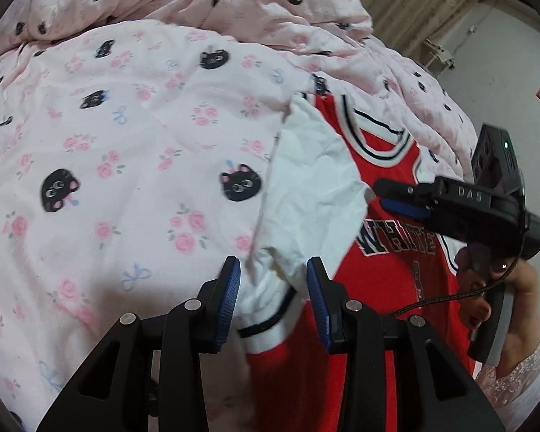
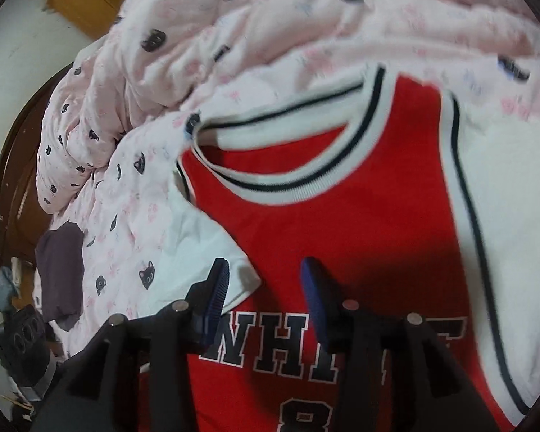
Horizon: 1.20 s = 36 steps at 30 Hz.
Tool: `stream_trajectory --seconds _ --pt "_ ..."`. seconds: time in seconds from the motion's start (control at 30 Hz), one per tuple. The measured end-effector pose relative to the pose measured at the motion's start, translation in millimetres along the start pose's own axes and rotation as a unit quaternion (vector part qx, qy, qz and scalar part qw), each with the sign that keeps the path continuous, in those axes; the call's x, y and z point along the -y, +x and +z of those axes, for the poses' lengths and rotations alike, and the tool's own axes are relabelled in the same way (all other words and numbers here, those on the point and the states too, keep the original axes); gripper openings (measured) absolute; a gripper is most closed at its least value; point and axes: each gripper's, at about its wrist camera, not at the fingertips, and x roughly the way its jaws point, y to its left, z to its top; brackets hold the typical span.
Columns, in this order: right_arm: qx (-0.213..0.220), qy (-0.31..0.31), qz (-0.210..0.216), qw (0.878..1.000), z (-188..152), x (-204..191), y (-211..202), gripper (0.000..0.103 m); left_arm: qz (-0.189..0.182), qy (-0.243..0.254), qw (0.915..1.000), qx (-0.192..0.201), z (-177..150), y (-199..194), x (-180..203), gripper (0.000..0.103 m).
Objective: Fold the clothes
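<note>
A red basketball-style shirt (image 2: 359, 216) with white sleeves, striped collar and "WHITE 8" lettering lies face up on a pink cat-print duvet (image 1: 126, 144). In the left wrist view the shirt (image 1: 388, 273) lies at right, its left white sleeve (image 1: 313, 187) folded inward over the chest. My left gripper (image 1: 273, 288) is open, its blue pads on either side of that sleeve's cuff. My right gripper (image 2: 264, 288) is open above the chest lettering, holding nothing; it also shows in the left wrist view (image 1: 395, 198), over the shirt's chest. The other white sleeve (image 2: 514, 234) lies spread out flat.
A bunched part of the duvet (image 2: 133, 82) lies beyond the shirt. A dark purple garment (image 2: 61, 273) lies at the bed's edge, by a brown wooden bed frame (image 2: 7, 187). A white wall (image 1: 493, 82) stands beyond the bed.
</note>
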Motion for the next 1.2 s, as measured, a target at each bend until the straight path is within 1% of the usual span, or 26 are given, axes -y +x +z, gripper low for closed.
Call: stream_trajectory --seconds 0.03,0.1,0.13,0.17,0.23,0.33,0.43,0.53,0.6,0.63,0.7,0.73,0.77,0.8,0.87,0.9,0.97,1.0,1.03,1.2 --pt "-0.008 0.004 0.007 1.0 0 3 5 0.044 0.004 -0.016 0.9998 0.01 2 -4 -7 0.034" --pt "-0.008 0.003 0.009 1.0 -1 4 10 0.044 0.013 -0.049 0.9983 0.029 6 -13 -21 0.034" --pt "-0.005 0.001 0.009 1.0 -1 4 11 0.038 0.021 -0.066 0.9967 0.043 8 -18 -29 0.034" --pt "0.0 0.001 0.008 1.0 -1 4 10 0.024 0.029 -0.083 0.9946 0.055 10 -22 -37 0.034" --pt "0.001 -0.005 0.008 1.0 0 2 10 0.005 0.036 -0.107 0.9916 0.064 12 -25 -50 0.034" --pt "0.001 -0.017 0.009 1.0 0 -3 9 0.001 0.034 -0.126 0.9896 0.06 13 -22 -60 0.034" --pt "0.014 -0.029 0.0 0.999 2 -9 2 0.001 0.033 -0.115 0.9912 0.056 12 -19 -55 0.034" --pt "0.031 -0.024 -0.011 0.999 6 -7 -8 0.001 0.029 -0.094 0.9937 0.054 12 -17 -46 0.034" --pt "0.024 -0.019 -0.008 0.999 6 -6 -6 0.001 0.025 -0.084 0.9948 0.051 12 -17 -41 0.034" --pt "0.018 -0.016 -0.003 1.0 6 -5 -4 0.005 0.022 -0.08 0.9954 0.049 12 -16 -38 0.034" --pt "0.005 -0.011 0.007 1.0 5 -5 -1 0.008 0.013 -0.063 0.9971 0.039 11 -13 -31 0.034" --pt "0.003 -0.014 0.006 1.0 3 -7 1 0.016 0.007 -0.055 0.9979 0.034 10 -10 -27 0.034" --pt "0.0 -0.017 0.006 1.0 2 -9 4 0.021 0.001 -0.048 0.9983 0.031 9 -9 -23 0.034" --pt "-0.004 -0.022 0.004 1.0 0 -11 8 0.021 -0.002 -0.042 0.9986 0.032 9 -8 -18 0.034" --pt "-0.006 -0.028 -0.007 1.0 -3 -13 13 0.021 0.001 -0.032 0.9988 0.037 9 -7 -13 0.034" --pt "-0.006 -0.031 -0.013 0.999 -4 -13 16 0.021 0.006 -0.031 0.999 0.031 9 -3 -13 0.034" --pt "-0.007 -0.039 -0.031 0.999 -6 -15 20 0.007 0.014 -0.029 0.9993 0.02 10 5 -13 0.034" --pt "-0.007 -0.043 -0.043 0.998 -7 -15 21 0.006 0.018 -0.028 0.9994 0.014 10 8 -13 0.034" --pt "-0.005 -0.046 -0.043 0.998 -7 -16 20 0.004 0.024 -0.027 0.9993 0.009 10 12 -14 0.034" --pt "0.01 -0.052 -0.039 0.998 -5 -19 11 0.002 0.045 -0.009 0.9989 0.008 7 13 -8 0.034"
